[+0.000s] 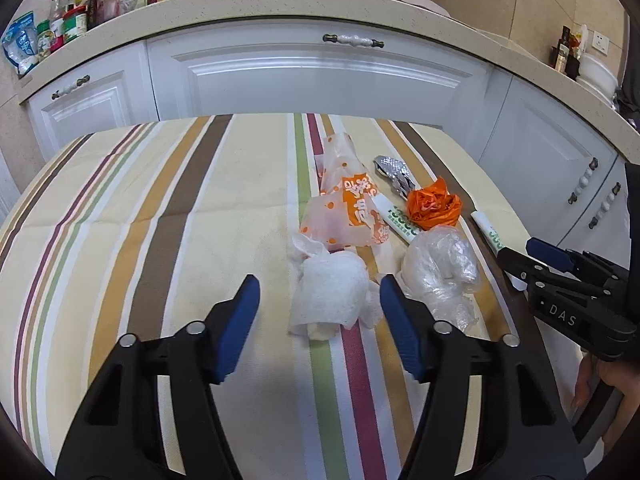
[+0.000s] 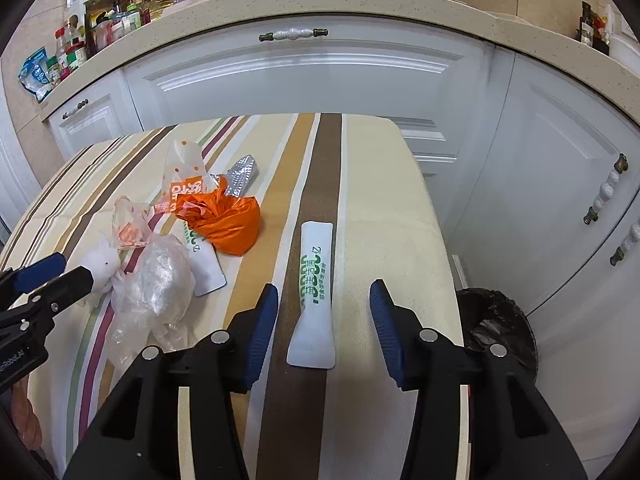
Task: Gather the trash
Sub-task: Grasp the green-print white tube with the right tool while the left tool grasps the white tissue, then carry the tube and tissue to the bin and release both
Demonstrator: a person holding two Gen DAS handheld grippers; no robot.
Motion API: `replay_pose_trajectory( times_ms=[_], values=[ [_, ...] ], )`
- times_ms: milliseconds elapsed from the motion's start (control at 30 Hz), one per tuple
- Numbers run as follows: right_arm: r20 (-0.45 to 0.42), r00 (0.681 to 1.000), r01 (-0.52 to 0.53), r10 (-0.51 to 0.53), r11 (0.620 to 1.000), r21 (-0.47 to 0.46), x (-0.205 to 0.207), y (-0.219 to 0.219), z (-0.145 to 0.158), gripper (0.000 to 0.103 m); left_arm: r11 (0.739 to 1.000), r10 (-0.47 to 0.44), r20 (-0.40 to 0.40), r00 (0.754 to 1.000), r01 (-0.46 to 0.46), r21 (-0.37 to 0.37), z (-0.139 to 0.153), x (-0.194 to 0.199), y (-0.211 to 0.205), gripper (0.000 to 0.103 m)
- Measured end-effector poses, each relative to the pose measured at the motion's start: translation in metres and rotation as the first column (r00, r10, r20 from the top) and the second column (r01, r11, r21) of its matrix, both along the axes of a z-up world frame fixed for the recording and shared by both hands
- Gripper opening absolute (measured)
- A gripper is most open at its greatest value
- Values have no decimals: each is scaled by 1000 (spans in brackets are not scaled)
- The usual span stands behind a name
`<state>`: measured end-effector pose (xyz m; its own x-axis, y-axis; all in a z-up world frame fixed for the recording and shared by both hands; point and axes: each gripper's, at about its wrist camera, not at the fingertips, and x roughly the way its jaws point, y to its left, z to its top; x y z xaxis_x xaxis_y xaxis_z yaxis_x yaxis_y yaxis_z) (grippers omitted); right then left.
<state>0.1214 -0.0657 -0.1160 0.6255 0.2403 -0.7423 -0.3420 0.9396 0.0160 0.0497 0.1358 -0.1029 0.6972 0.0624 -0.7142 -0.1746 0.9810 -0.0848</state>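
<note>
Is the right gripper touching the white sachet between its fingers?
Apart. The right wrist view shows the right gripper open, with tablecloth visible between each finger and the sachet.

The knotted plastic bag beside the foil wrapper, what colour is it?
Bright orange. The knotted bag shows best in the right wrist view.

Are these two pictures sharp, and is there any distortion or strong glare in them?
Left wrist view: sharp, with heavy fisheye bending, so the countertop curves and the corners go black; the foil wrapper shines a little. Right wrist view: also sharp, same bending; the white sachet has readable print, and the clear plastic bag shows soft highlights, no harsh glare.
</note>
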Motion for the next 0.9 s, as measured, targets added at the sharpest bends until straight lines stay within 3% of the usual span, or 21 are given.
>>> replay_pose_trajectory(
  times_ms=[133,233,333,533,900],
  values=[
    [-18,1000,-5,5,1000,0,2,0,-3,47,999,-18,-20,1000,17,-31,-6,3,1,39],
    [-29,1000,-8,8,1000,11,3,-1,-4,34,998,-40,-29,999,38,-49,-9,4,1,21],
    [-41,999,-13,14,1000,15,4,-1,-5,24,997,-59,-27,998,58,-53,-11,3,-1,15],
    [-23,1000,-20,21,1000,16,0,0,-3,18,996,-60,-6,998,59,-66,-9,-3,-1,9],
    [30,1000,-8,8,1000,10,-15,-8,6,18,997,-38,56,998,34,64,20,-24,-12,9]
  ],
)
